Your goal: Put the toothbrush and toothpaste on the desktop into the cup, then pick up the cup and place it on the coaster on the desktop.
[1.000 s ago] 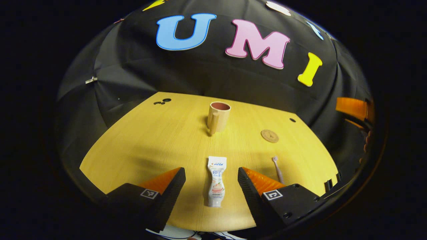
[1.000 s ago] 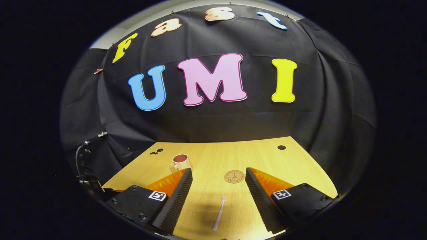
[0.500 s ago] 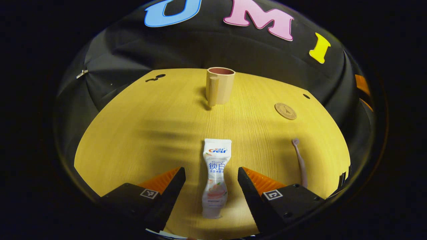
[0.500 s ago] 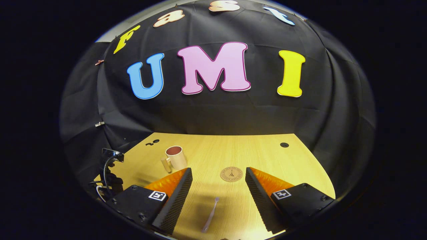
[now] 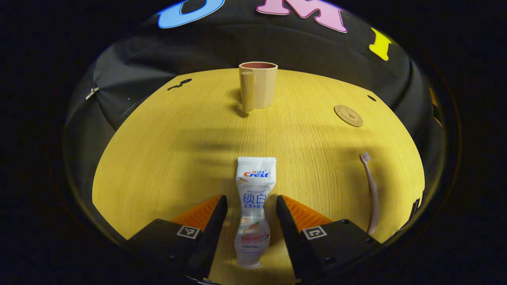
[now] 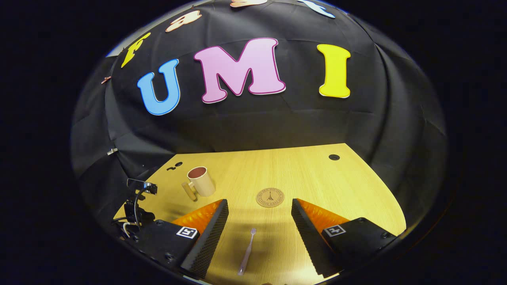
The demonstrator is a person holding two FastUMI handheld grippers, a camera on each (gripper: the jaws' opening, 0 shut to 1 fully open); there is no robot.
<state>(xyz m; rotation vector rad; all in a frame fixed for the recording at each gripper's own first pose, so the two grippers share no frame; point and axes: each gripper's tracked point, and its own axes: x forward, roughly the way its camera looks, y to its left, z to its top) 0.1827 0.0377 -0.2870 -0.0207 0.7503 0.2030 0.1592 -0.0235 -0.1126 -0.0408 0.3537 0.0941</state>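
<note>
My left tongs (image 5: pixel 250 202) hung low, wide, straddling toothpaste (image 5: pixel 253 206); right tongs (image 6: pixel 259 206) hovered wide above toothbrush (image 6: pixel 246 251) on desk (image 5: pixel 166 150).

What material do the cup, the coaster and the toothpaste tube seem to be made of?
Cup: probably ceramic or plastic, matte beige, darker inside.
Coaster: looks like wood or cork, brown disc with a dark printed or engraved mark.
Toothpaste tube: soft glossy plastic, flat crimped end.
</note>
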